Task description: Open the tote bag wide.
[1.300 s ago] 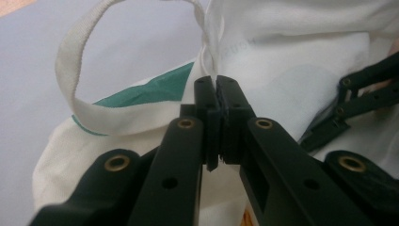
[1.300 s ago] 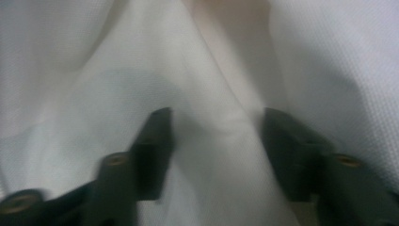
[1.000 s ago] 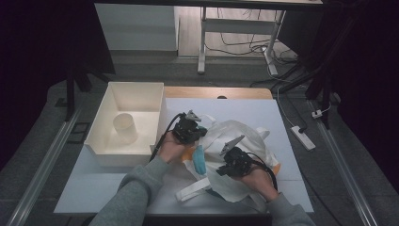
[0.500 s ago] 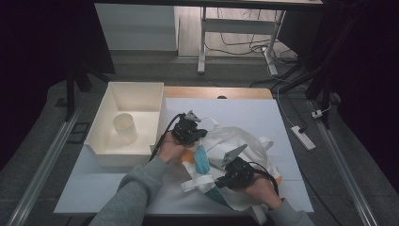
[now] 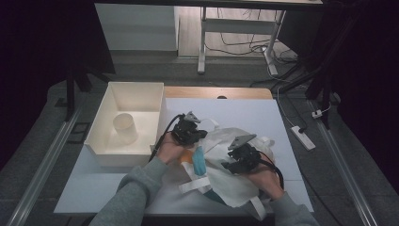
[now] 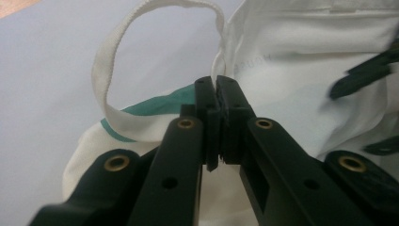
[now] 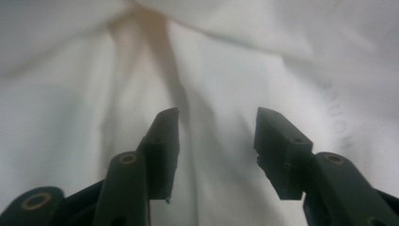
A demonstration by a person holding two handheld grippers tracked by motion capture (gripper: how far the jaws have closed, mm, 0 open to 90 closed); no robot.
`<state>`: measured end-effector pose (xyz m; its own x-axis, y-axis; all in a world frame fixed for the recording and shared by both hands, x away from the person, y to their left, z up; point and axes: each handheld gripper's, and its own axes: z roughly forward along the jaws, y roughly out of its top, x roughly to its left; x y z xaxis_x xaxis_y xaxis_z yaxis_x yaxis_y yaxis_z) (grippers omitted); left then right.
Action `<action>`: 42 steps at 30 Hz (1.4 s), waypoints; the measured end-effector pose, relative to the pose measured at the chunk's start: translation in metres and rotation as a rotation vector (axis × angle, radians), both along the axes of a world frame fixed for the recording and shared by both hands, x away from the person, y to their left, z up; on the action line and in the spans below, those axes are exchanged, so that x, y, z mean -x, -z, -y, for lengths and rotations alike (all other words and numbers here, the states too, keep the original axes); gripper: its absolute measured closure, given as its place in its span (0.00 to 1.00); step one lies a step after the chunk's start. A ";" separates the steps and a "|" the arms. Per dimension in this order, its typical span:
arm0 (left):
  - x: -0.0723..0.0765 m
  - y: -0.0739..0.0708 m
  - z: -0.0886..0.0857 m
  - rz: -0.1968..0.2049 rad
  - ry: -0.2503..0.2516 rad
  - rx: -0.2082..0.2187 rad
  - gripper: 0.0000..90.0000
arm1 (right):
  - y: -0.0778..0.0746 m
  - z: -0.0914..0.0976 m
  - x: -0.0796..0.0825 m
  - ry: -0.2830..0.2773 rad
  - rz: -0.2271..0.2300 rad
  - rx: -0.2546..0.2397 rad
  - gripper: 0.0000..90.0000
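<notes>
A limp white cloth bag [image 5: 235,165] lies crumpled on the tabletop [image 5: 244,113] beside a white bin [image 5: 127,123]. The left claw [image 6: 217,89] pinches its rim shut; the right claw [image 7: 216,123], jaws just opening, hovers empty. Light, floppy fabric: hems and handles likely grip best.

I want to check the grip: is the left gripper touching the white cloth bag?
Touching. In the left gripper view, the left gripper has its jaws shut on the edge of the white cloth bag, with the fabric pinched between the tips, beside the handle loop.
</notes>
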<state>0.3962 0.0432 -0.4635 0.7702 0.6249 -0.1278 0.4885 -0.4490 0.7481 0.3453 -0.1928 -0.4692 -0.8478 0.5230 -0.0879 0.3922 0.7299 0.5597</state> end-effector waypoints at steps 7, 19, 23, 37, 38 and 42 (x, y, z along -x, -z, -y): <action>0.001 0.000 -0.001 -0.004 0.006 -0.001 0.97 | 0.016 -0.001 -0.009 0.021 0.000 0.073 0.74; 0.003 -0.001 -0.001 -0.007 0.023 0.010 0.97 | -0.013 -0.001 -0.011 0.044 0.148 0.041 0.98; 0.003 -0.001 -0.001 -0.004 0.018 0.006 0.97 | -0.014 -0.001 -0.024 0.070 0.154 0.026 0.98; 0.001 0.003 0.002 0.001 0.016 -0.012 0.98 | 0.011 0.005 -0.078 0.169 0.100 -0.020 0.98; 0.001 0.004 0.003 0.002 0.020 -0.014 0.98 | 0.013 0.005 -0.081 0.174 0.090 -0.024 0.98; 0.001 0.005 0.004 0.003 0.018 -0.018 0.98 | 0.021 0.006 -0.088 0.185 0.074 -0.029 0.98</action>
<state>0.3949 0.0395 -0.4680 0.7819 0.6129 -0.1137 0.4775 -0.4716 0.7413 0.4329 -0.1987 -0.4898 -0.7286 0.6727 -0.1287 0.4756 0.6322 0.6117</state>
